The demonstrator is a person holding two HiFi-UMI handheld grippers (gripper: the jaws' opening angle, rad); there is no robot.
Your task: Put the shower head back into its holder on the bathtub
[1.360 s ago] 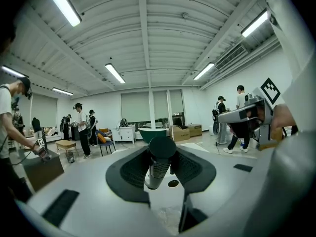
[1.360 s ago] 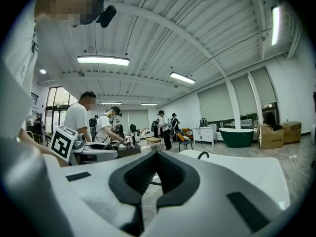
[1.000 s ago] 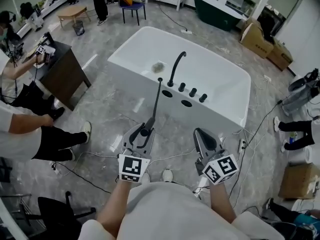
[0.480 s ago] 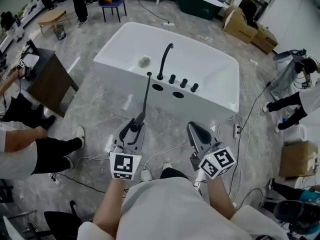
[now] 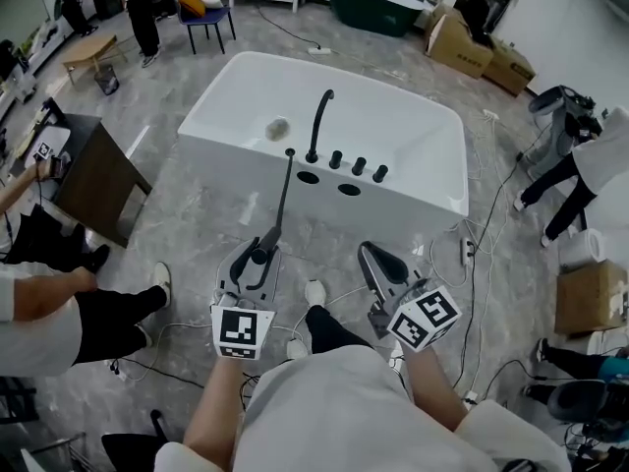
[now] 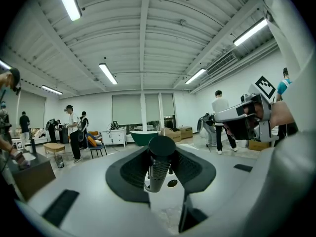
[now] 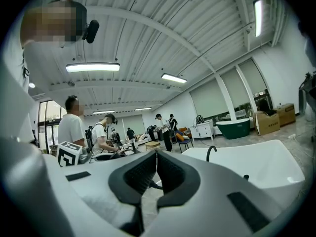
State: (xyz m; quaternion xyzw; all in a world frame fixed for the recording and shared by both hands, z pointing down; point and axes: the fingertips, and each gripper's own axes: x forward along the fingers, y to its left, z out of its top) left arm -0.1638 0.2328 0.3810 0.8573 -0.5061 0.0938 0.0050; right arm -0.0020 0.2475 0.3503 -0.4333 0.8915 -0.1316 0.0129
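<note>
grey veined floor surrounds the white bathtub (image 5: 413, 214), whose near rim carries a black spout (image 5: 317, 124), a row of knobs (image 5: 358, 167) and two dark openings (image 5: 308, 176). the left gripper (image 5: 257, 256) is clamped on the handle of the slim black shower head (image 5: 282, 197), which points toward that rim, while the right gripper (image 5: 379, 262) has its jaws pressed together on nothing. to seat it well i'd line the wand's end over the proper opening (which of the two i can't tell) and lower it straight; no brand or writing is legible, only square markers (image 5: 241, 330) on the cubes.
</note>
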